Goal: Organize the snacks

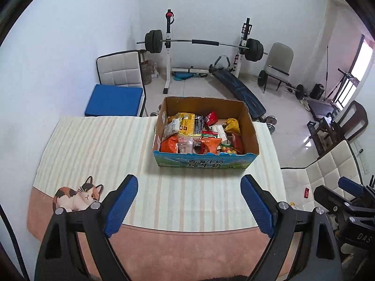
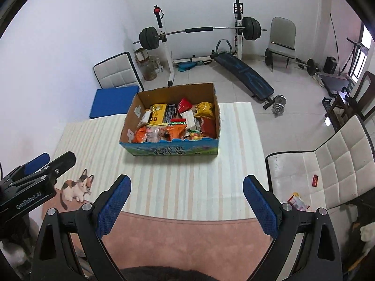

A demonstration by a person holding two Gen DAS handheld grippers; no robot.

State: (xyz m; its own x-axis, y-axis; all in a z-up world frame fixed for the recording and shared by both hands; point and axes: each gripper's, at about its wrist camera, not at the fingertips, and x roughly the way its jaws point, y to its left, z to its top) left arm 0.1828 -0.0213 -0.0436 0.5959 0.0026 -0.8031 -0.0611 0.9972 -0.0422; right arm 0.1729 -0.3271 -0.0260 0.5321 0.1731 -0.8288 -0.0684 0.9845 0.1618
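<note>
One table (image 1: 93, 145) across the middle of the frame, covered with a striped cream cloth edged in pink, a printed cat (image 1: 79, 196) at lower left of the left wrist view. One cardboard box (image 1: 206, 161) upright on the table, centre of frame, blue printed front, top open. Inside, a heap of snack packets (image 1: 199, 133), too overlapped to count exactly: at least two orange bags along the front, one yellow pack and one red pack toward the back. Two white padded chairs: one (image 2: 328, 164) at right beside the table, one (image 1: 119, 70) at upper left behind a blue cushion. On the right chair seat, two small stray packets, one red (image 2: 314, 180), one mixed red and yellow (image 2: 297, 201). One barbell rack and one slant bench along the far wall.

Two tools. Left tool (image 1: 189, 203) at bottom of its view, blue pads spread wide, nothing between, over bare cloth well short of the box. Right tool (image 2: 186, 205) likewise spread and empty, short of the box.
</note>
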